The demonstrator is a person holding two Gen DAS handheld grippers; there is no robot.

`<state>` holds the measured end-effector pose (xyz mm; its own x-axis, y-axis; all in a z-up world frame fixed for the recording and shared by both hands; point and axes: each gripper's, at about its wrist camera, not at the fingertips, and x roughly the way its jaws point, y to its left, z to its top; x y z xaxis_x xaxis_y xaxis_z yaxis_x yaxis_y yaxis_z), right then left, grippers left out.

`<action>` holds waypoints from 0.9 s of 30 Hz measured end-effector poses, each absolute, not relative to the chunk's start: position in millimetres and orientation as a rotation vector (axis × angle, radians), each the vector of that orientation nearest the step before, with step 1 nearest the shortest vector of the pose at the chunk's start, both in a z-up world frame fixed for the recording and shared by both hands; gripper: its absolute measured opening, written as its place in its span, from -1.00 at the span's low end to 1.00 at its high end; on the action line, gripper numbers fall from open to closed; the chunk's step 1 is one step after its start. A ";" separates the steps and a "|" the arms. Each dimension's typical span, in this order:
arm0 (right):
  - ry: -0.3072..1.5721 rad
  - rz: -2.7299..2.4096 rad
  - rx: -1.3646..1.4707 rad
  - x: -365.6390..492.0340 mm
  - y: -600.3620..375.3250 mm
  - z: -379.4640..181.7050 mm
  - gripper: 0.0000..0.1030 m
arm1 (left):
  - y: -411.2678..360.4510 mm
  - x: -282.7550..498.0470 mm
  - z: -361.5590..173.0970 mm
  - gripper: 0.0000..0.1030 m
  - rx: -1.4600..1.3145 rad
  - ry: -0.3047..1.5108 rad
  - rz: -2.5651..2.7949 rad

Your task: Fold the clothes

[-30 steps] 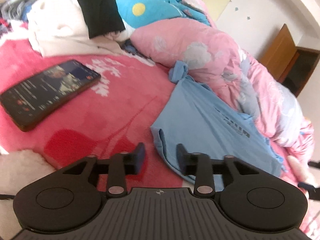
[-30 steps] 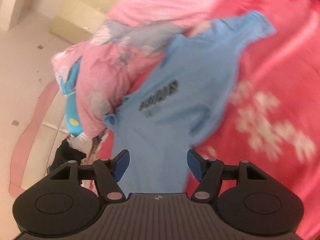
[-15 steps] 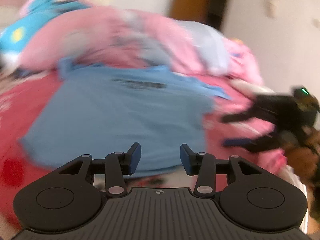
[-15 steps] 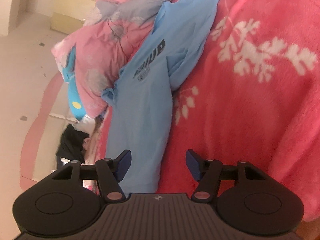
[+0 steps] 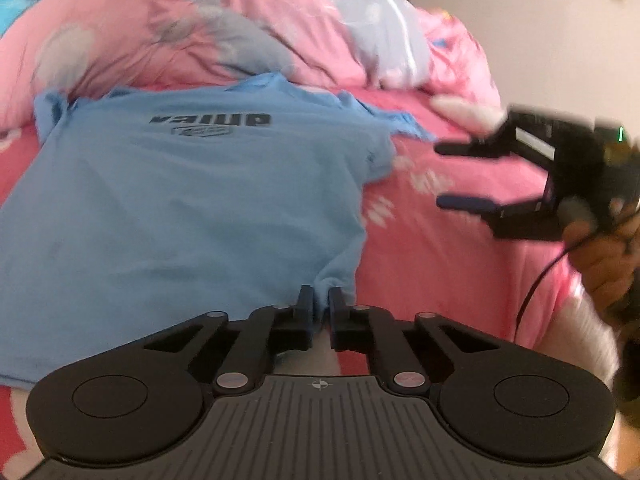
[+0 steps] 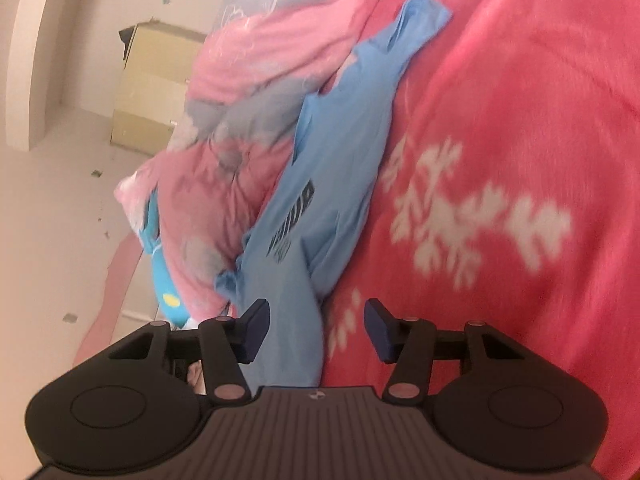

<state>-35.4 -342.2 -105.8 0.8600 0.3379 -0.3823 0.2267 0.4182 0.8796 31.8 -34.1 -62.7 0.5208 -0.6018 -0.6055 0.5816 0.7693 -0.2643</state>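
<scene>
1. The light blue T-shirt (image 5: 192, 200) lies spread on the red floral blanket (image 5: 440, 248) of the bed, its collar end against the pink quilt (image 5: 200, 36).
2. The left hand-held gripper (image 5: 321, 300) is pinched tight on the shirt's near hem corner.
3. The right hand-held gripper (image 6: 316, 326) has just been closing and stands about half open; the shirt's edge (image 6: 288, 344) lies between its fingers, not yet pinched.

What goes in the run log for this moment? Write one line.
left gripper: shut on blue T-shirt hem | right gripper: open, closing, beside shirt edge | bed: pink blanket
</scene>
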 end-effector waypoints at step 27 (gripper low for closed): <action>0.625 0.027 1.045 121.9 -356.4 -122.8 -0.22 | 56.9 121.7 -89.4 -0.86 -0.486 0.837 -0.424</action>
